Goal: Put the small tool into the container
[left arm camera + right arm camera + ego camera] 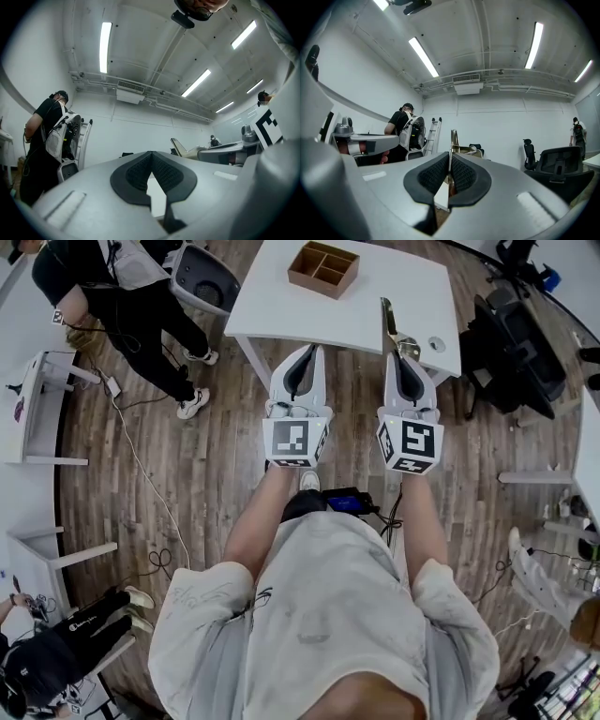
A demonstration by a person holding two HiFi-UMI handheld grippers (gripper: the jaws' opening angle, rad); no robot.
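Note:
A wooden container (323,268) with several compartments sits at the far side of a white table (272,310). My right gripper (401,356) is shut on a small brass-coloured tool (387,319), whose thin blade sticks out beyond the jaws over the table's near right corner. In the right gripper view the tool (453,139) rises between the closed pads of the right gripper (450,157). My left gripper (304,352) hovers at the table's near edge with its jaws together and nothing in them. In the left gripper view the left gripper (151,154) points at a bare wall.
A small round fitting (437,344) lies on the table near the right gripper. A black office chair (514,351) stands right of the table, a person (131,306) and a grey seat (204,279) to its left. White shelving (37,409) and a floor cable (141,465) are at left.

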